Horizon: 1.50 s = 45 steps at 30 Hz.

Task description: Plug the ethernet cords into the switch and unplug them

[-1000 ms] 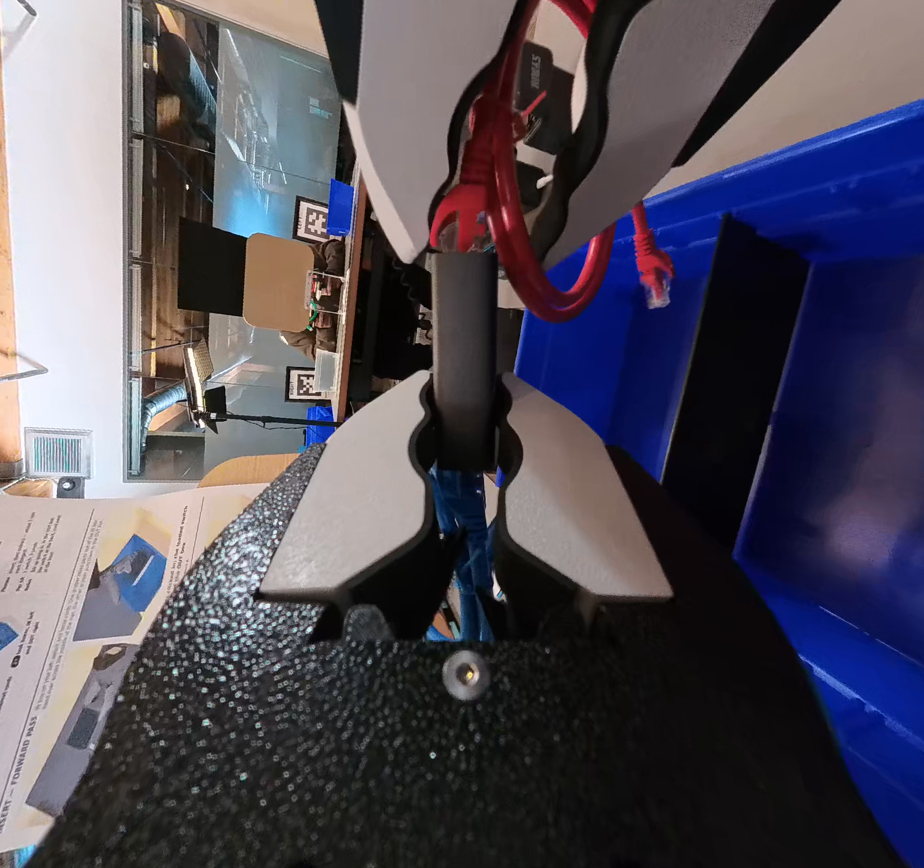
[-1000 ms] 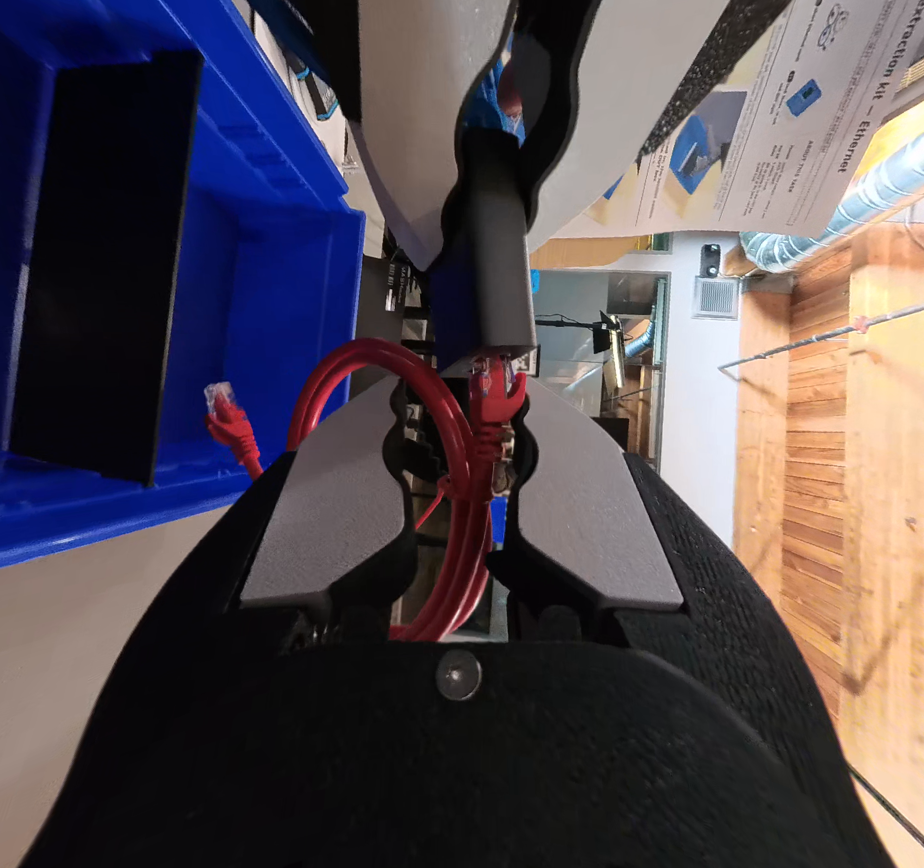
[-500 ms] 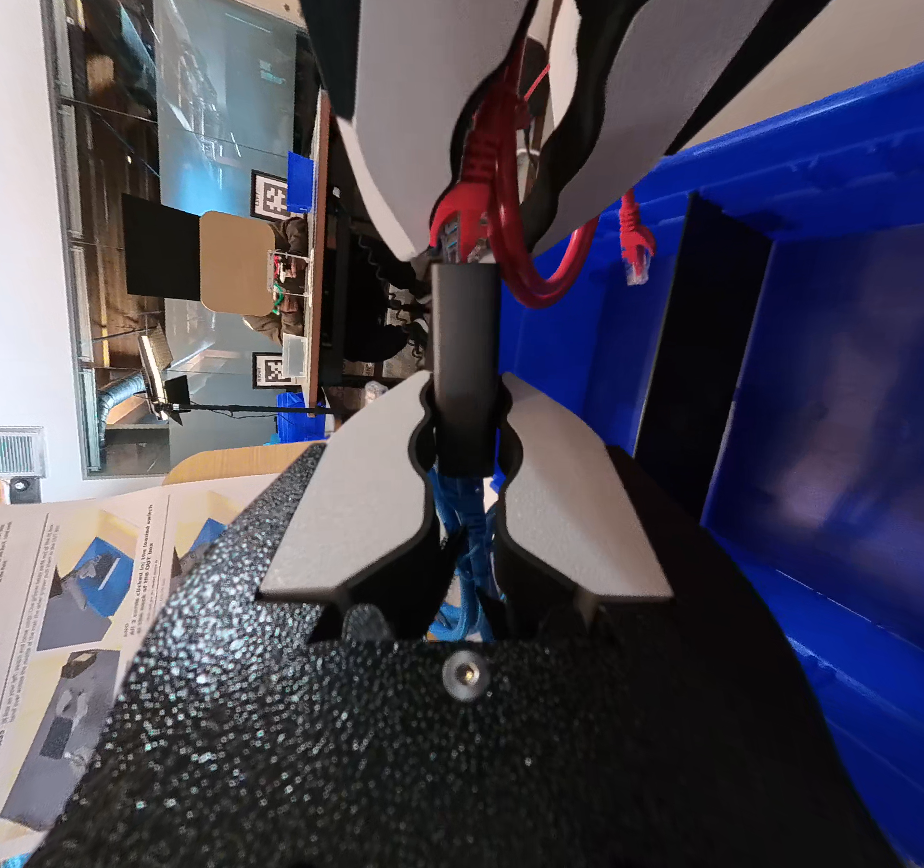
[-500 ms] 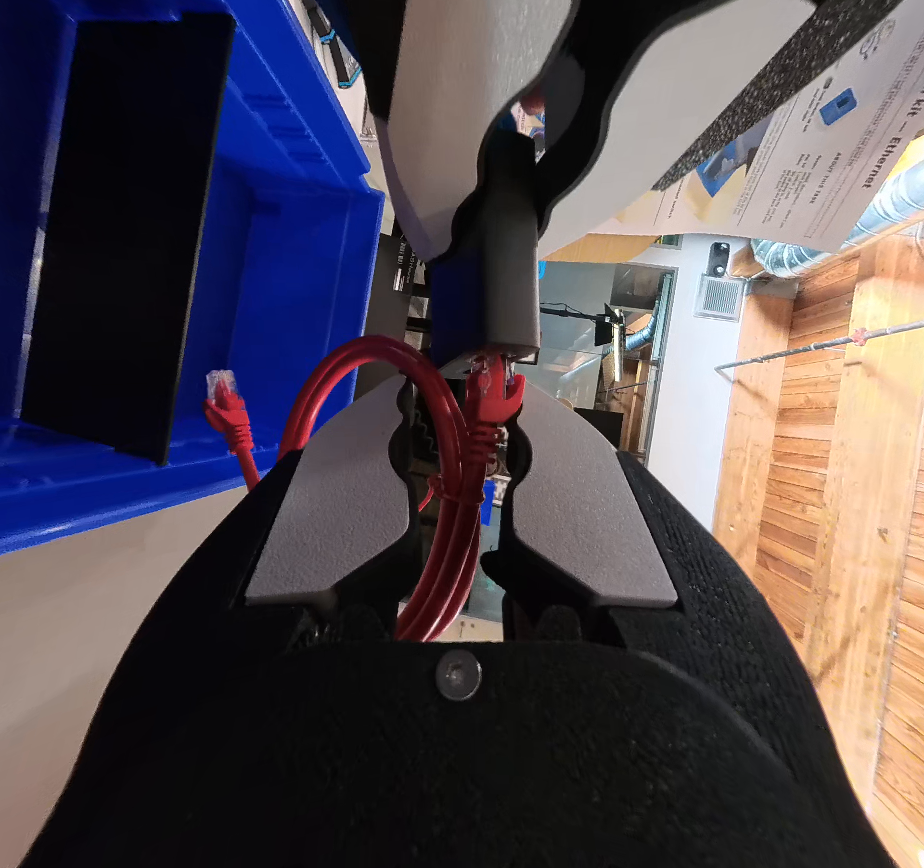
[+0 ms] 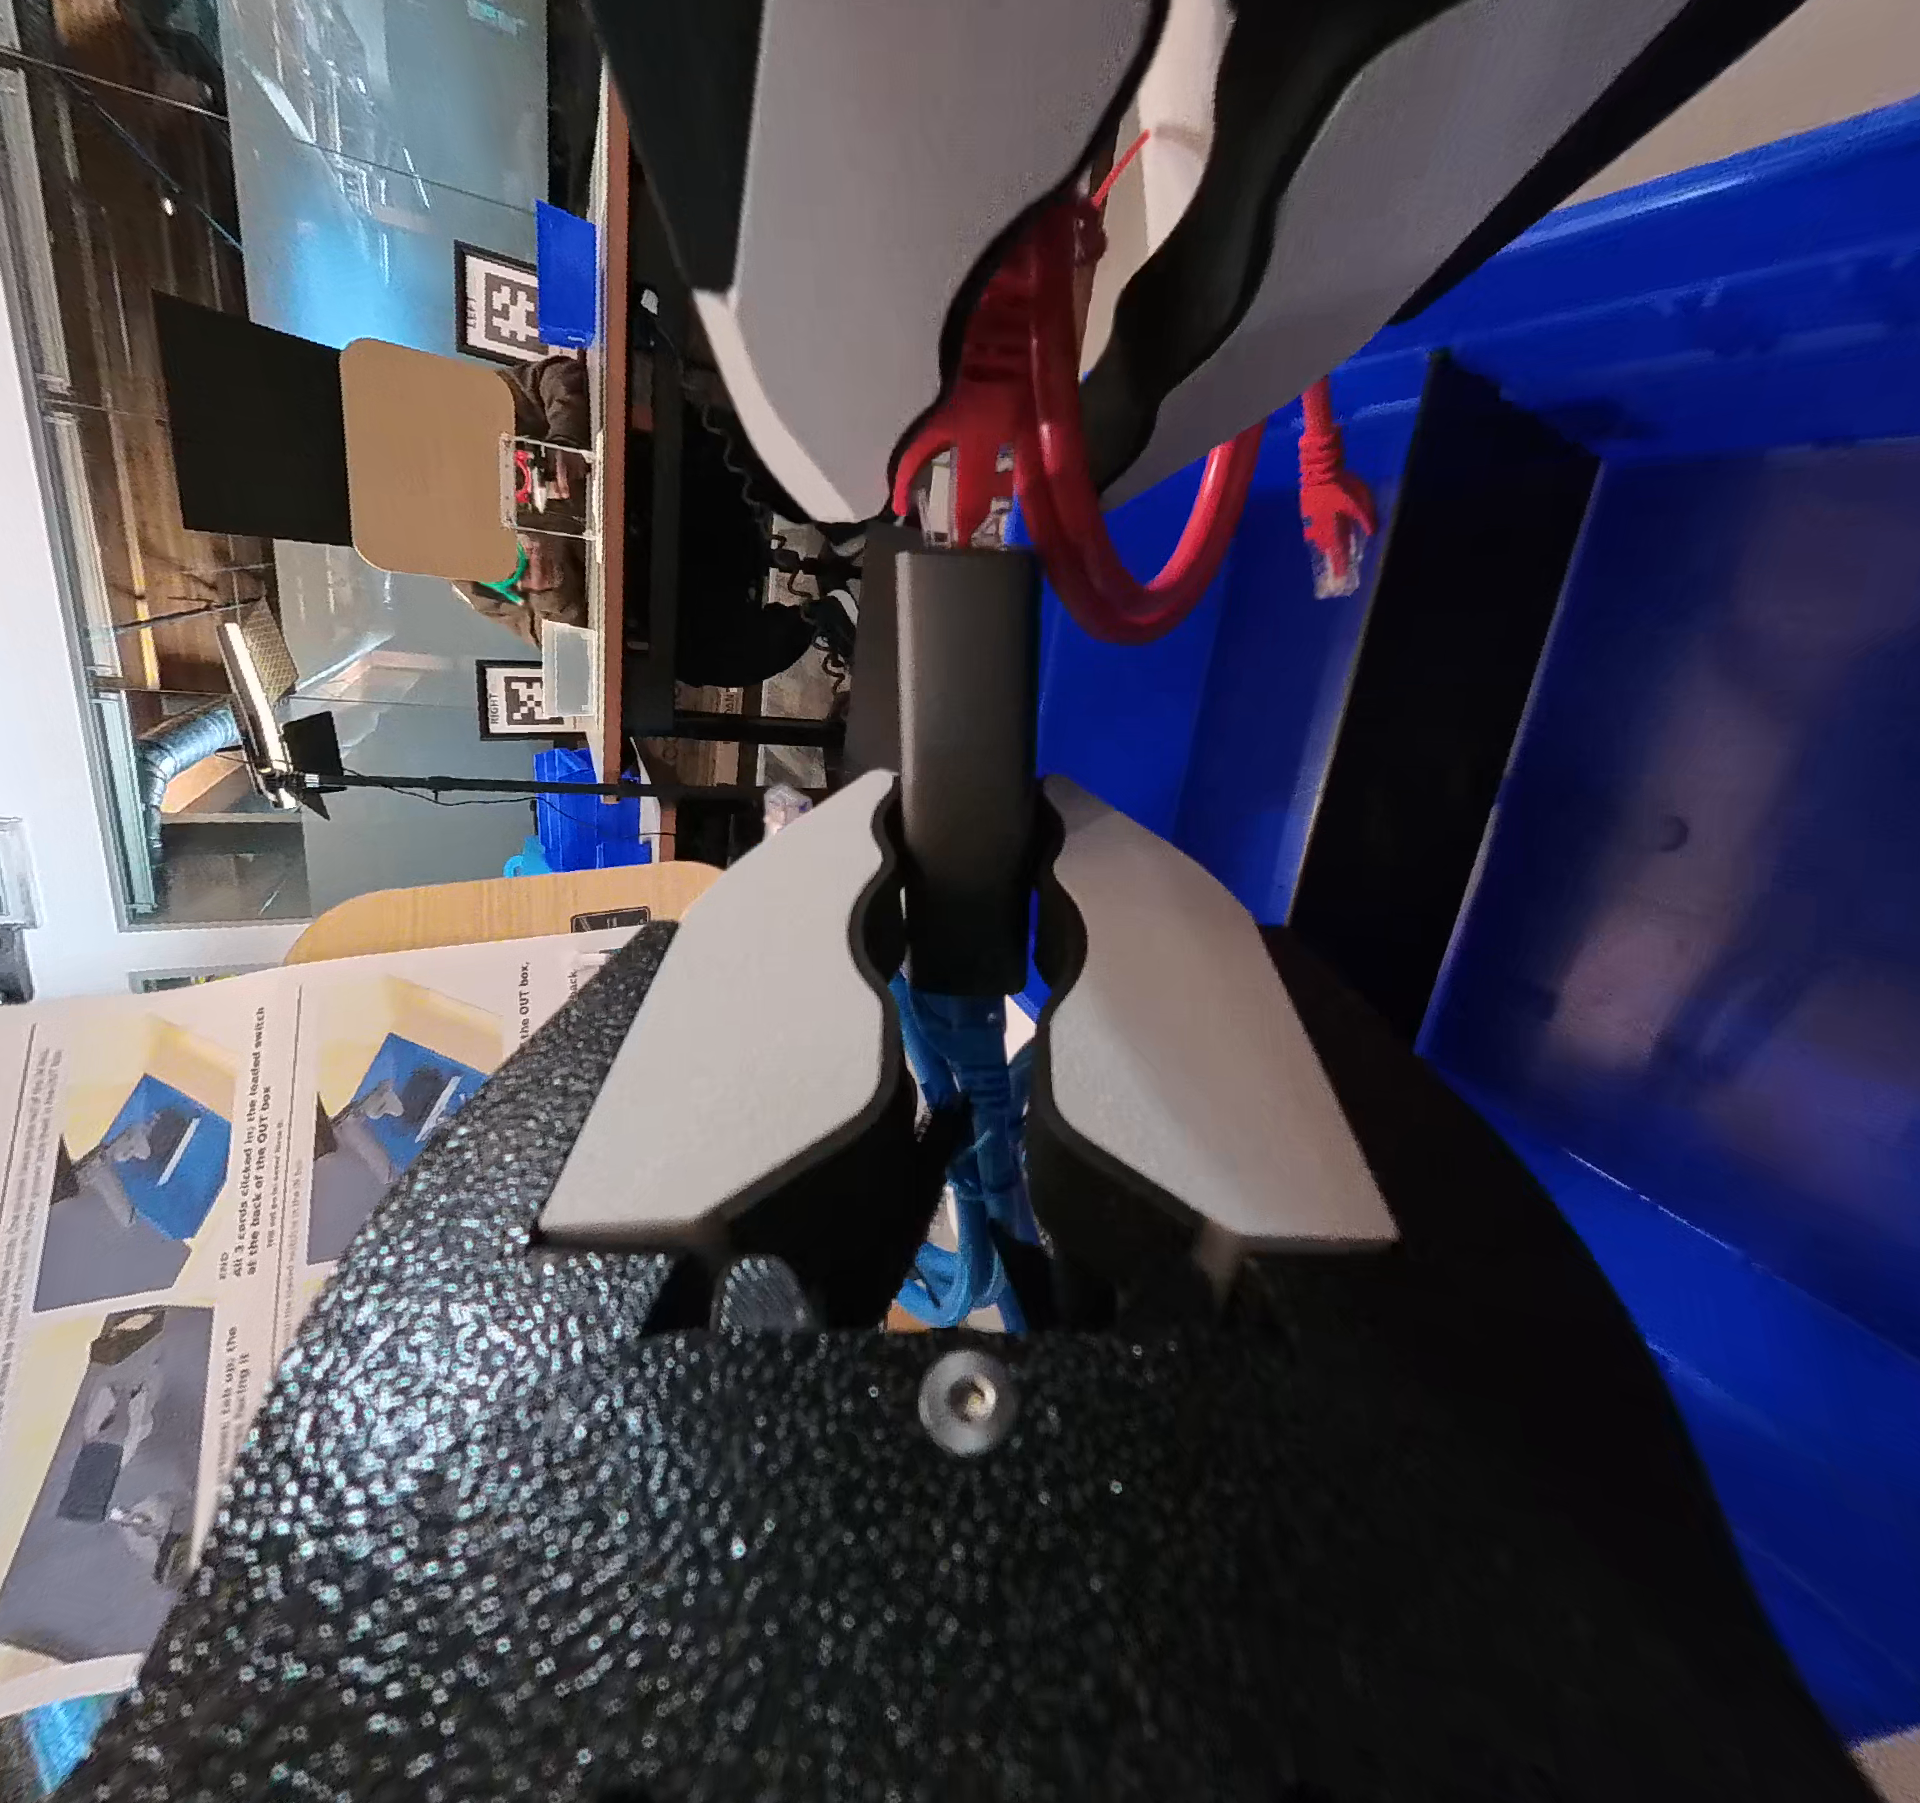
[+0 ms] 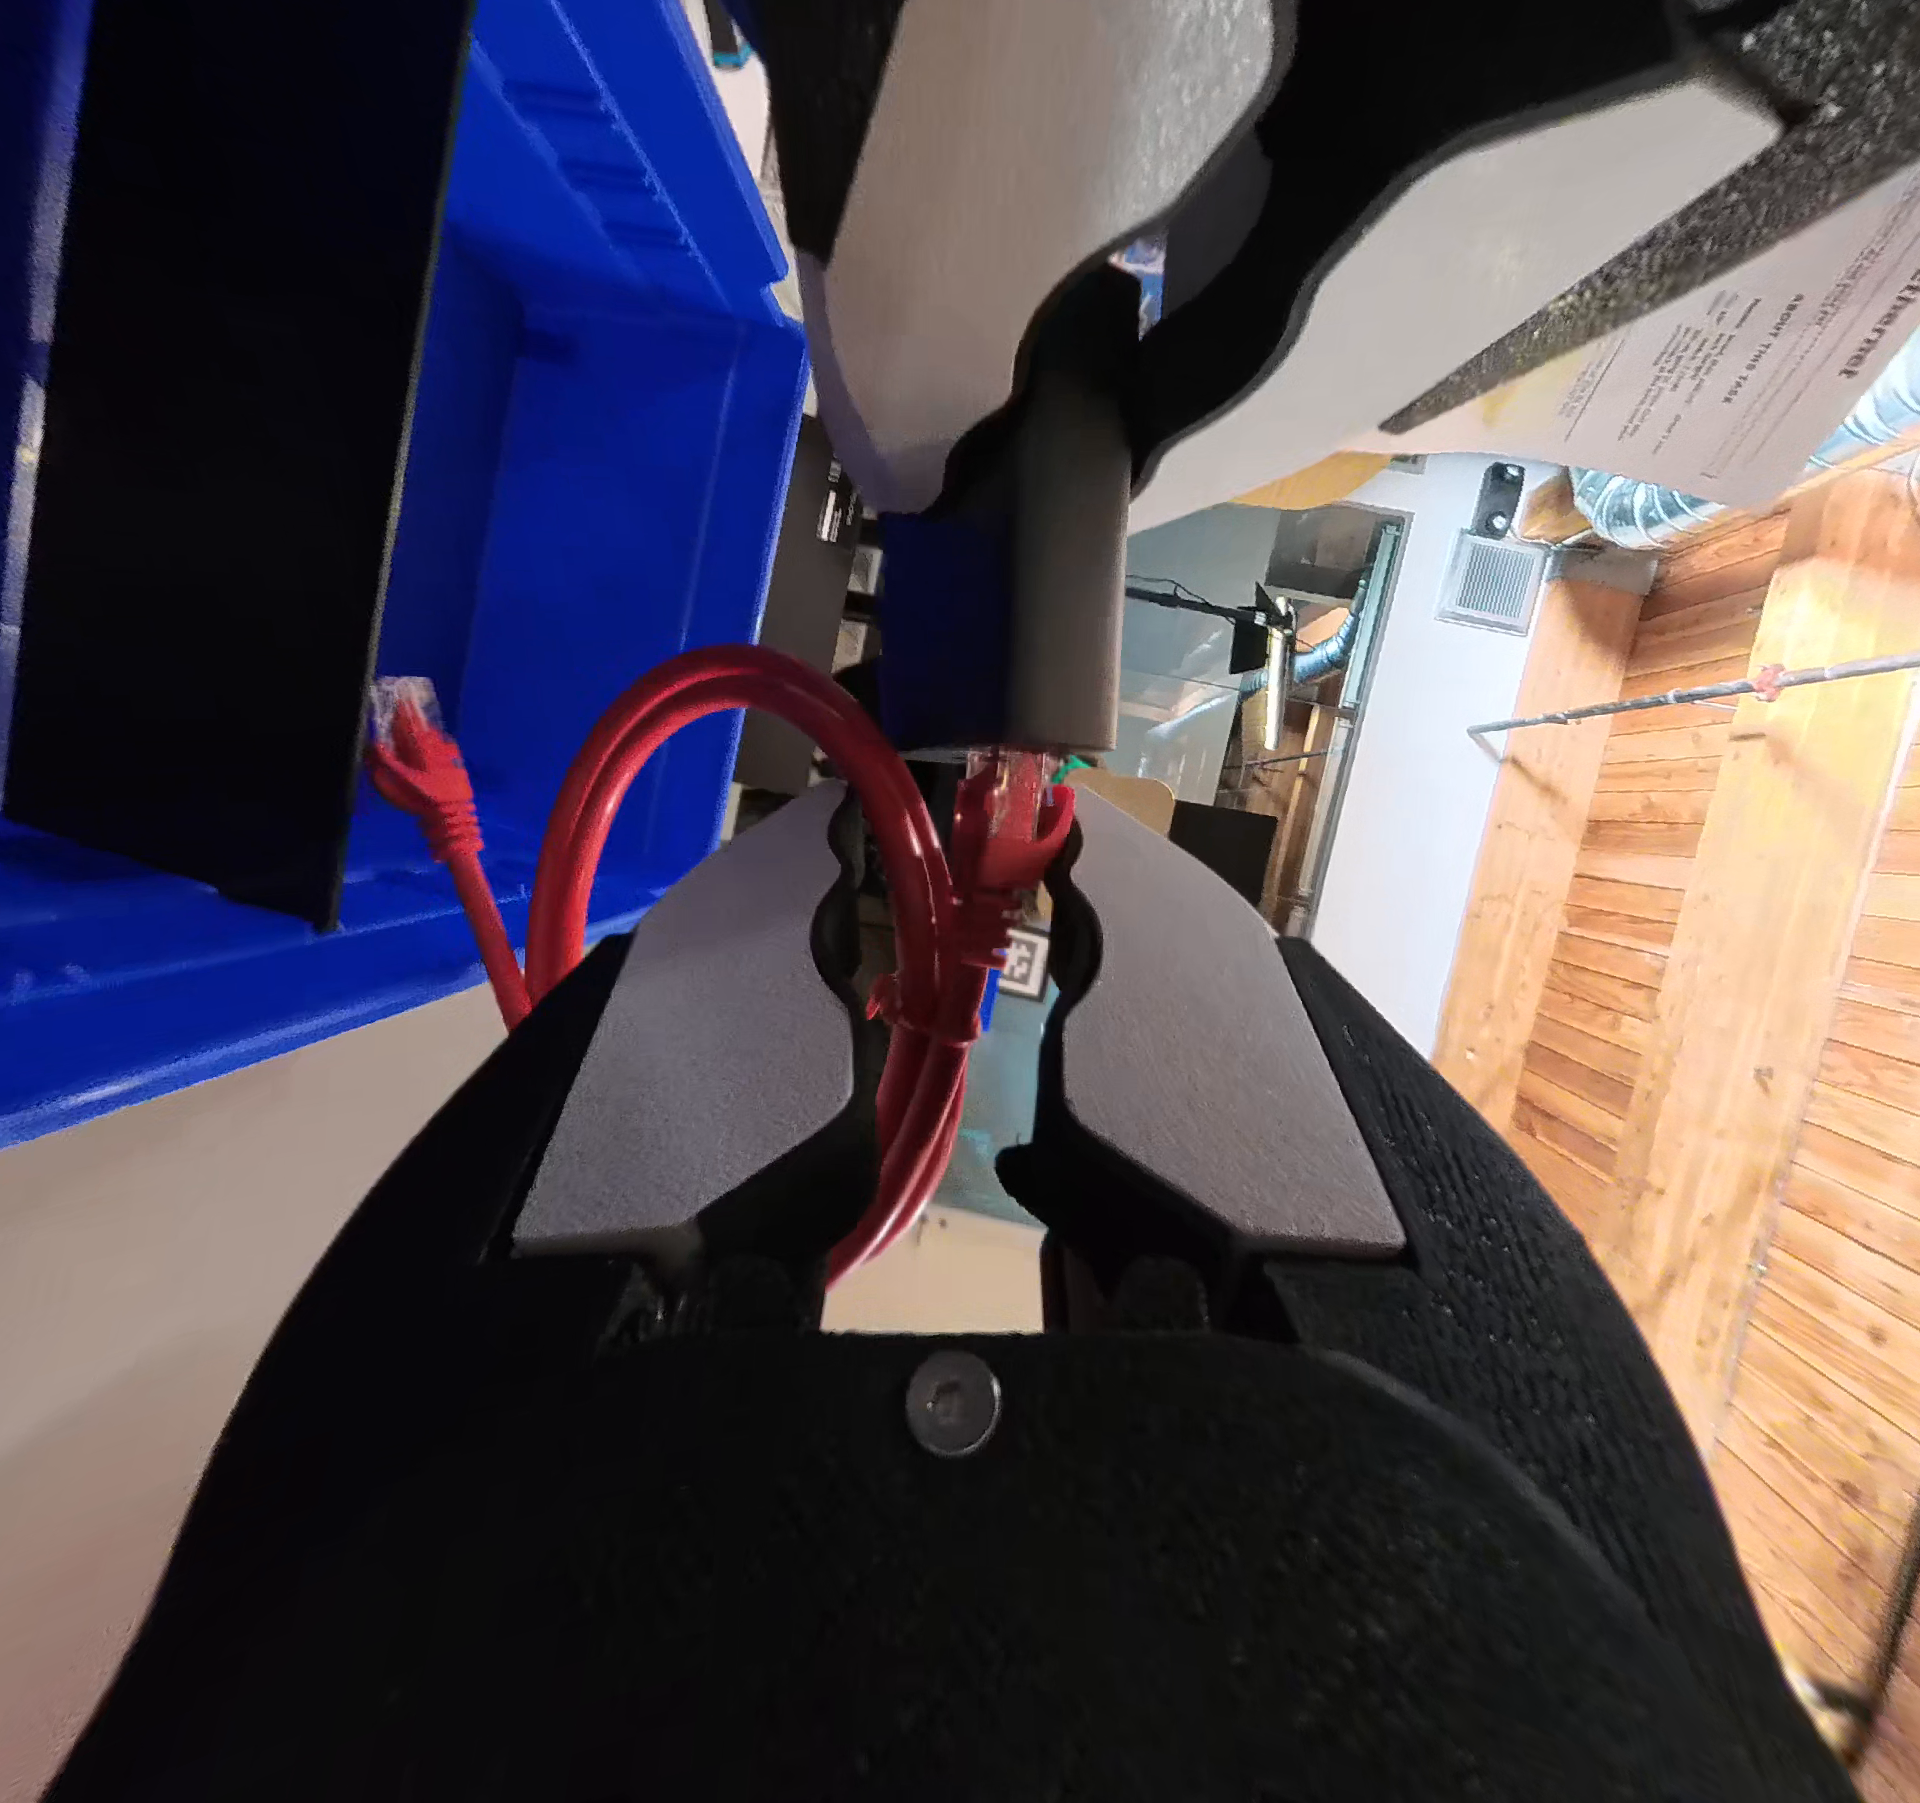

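Observation:
My left gripper (image 5: 961, 797) is shut on a black box-shaped device (image 5: 961, 714), seen edge-on and pointing forward. Blue cables (image 5: 971, 1109) hang from the device's near end, between my fingers. My right gripper (image 6: 956, 797) is shut on the plug (image 6: 1003, 818) of a red cable (image 6: 727, 683), with the plug's clear tip at the device's (image 6: 1060, 590) end face. The red cable is a tied loop, and its other plug (image 6: 416, 745) hangs free. In the left wrist view the right gripper (image 5: 997, 465) comes down from above with the red plug (image 5: 971, 465).
A blue plastic bin (image 5: 1714, 818) with a black panel (image 5: 1392, 714) inside lies close beside both grippers, and also shows in the right wrist view (image 6: 582, 506). A printed instruction sheet (image 5: 156, 1182) lies on the other side. A room with desks and wood panelling (image 6: 1662, 1026) lies beyond. Some 5 cm of space lies between my two pairs of fingers.
Both views have shifted a little and the two grippers look slightly closer together. The red plug stays at the device's end. Both grips are unchanged.

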### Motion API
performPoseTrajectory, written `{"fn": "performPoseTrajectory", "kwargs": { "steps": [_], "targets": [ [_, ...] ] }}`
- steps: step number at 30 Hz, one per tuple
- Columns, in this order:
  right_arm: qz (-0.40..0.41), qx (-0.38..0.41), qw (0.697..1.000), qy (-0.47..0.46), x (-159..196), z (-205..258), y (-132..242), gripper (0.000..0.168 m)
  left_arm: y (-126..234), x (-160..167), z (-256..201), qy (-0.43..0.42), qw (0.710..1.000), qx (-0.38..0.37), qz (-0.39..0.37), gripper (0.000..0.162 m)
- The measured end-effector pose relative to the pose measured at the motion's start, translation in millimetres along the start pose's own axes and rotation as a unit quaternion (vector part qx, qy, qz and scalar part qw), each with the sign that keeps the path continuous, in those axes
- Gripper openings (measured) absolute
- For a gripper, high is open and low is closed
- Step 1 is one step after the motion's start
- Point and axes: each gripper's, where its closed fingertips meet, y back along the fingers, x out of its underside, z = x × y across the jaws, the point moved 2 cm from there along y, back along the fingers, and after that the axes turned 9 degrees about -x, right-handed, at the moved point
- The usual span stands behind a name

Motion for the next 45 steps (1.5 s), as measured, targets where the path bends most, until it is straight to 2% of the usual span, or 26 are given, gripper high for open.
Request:
{"fn": "performPoseTrajectory", "kwargs": {
  "steps": [4,11,12,15,16,17,19,23,27,31,40,45],
  "targets": [
    [0.023,-0.003,0.999,0.022,0.0,4.2,-4.8,0.03,-2.7,1.2,-4.9,-0.011,1.0,0.008,0.014,0.02],
    [0.001,-0.018,1.0,-0.012,0.1,4.4,-6.6,0.021,-6.8,0.9,-3.4,-0.019,1.0,-0.003,-0.007,0.021],
    [0.0,-0.022,1.0,-0.02,0.9,4.3,-7.2,0.02,-8.0,-0.1,-2.3,-0.009,1.0,-0.006,-0.013,0.024],
    [-0.011,-0.04,0.999,-0.034,-0.2,8.6,-10.0,0.02,-10.4,-4.8,3.4,0.009,0.999,-0.031,-0.033,0.062],
    [-0.011,-0.042,0.999,-0.032,-0.2,9.9,-10.7,0.019,-11.2,-4.7,1.3,0.009,0.999,-0.027,-0.033,0.062],
    [-0.009,-0.043,0.999,-0.031,0.8,10.3,-11.1,0.018,-12.3,-4.9,-1.6,0.013,0.999,-0.019,-0.035,0.052],
    [-0.002,-0.047,0.998,-0.029,4.9,8.6,-12.1,0.019,-16.2,-6.4,-6.7,0.037,0.998,-0.001,-0.041,0.023],
    [0.01,-0.061,0.998,0.029,10.3,8.9,-15.1,0.019,-23.1,-7.5,-8.7,0.021,0.998,-0.003,-0.052,0.021],
    [-0.007,-0.085,0.986,0.141,7.3,19.7,-16.7,0.02,-23.1,-5.0,-24.0,-0.011,0.997,0.062,-0.038,0.02],
    [-0.031,-0.084,0.971,0.221,0.9,23.1,-10.5,0.02,-14.6,-5.5,-30.8,-0.041,0.994,0.087,-0.048,0.022],
    [-0.076,-0.054,0.953,0.287,-6.7,23.3,8.3,0.018,3.6,-13.8,-34.6,-0.043,0.993,0.078,-0.078,0.022],
    [-0.101,-0.047,0.95,0.293,-8.1,23.0,16.8,0.017,11.8,-19.5,-35.4,-0.002,0.991,0.09,-0.099,0.021]
  ]
}}
